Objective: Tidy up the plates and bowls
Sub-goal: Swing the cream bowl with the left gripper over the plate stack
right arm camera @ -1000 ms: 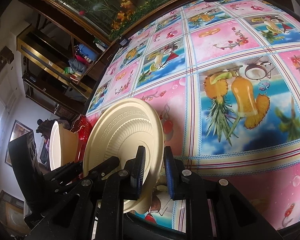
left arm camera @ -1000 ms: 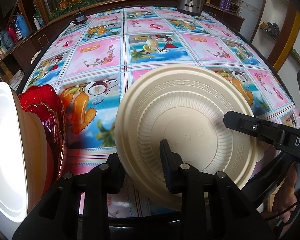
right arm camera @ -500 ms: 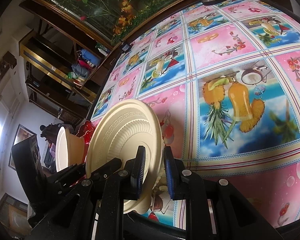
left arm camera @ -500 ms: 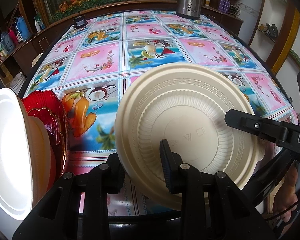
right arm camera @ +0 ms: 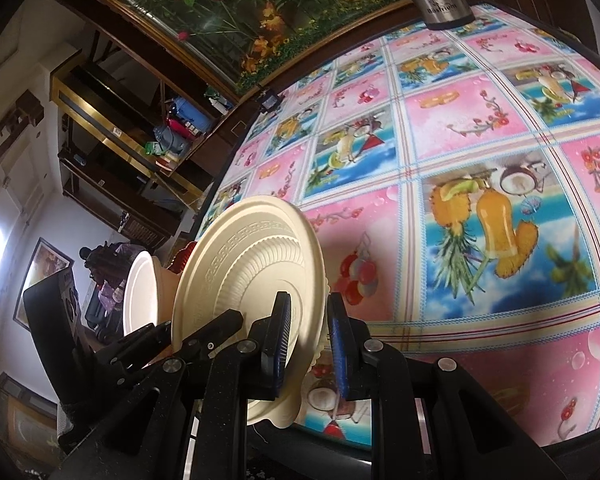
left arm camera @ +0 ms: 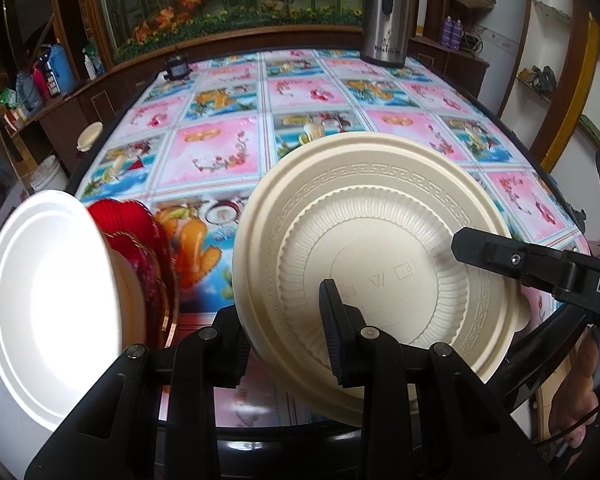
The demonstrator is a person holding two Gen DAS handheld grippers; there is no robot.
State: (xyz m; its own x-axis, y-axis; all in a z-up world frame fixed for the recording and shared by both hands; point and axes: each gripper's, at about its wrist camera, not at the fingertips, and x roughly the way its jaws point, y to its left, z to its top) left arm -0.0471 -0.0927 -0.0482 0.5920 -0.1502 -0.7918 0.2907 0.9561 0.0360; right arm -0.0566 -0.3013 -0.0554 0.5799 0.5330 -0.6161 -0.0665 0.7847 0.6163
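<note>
A cream plate (left arm camera: 380,264) is held tilted on edge above the table (left arm camera: 220,148), both grippers clamped on its rim: the left gripper (left arm camera: 284,320) at the near edge, the right gripper (right arm camera: 306,340) at the side. Uneven pulling could bend the thin rim or slip it free; swinging left might knock the white plate (left arm camera: 48,300) and red dishes (left arm camera: 140,232).

White capital letters "DA" stand on the black arm of the right gripper (left arm camera: 480,254) where it enters the left wrist view; the rest of the word is cut off by the frame edge. The tall stainless-steel thermos jug (left arm camera: 384,12) at the far end of the table carries a dark brand word beneath a small plant emblem (too blurred to spell with confidence). The underside of the cream embossed plastic plate (left arm camera: 380,248) bears faint moulded marks, not legible.
</note>
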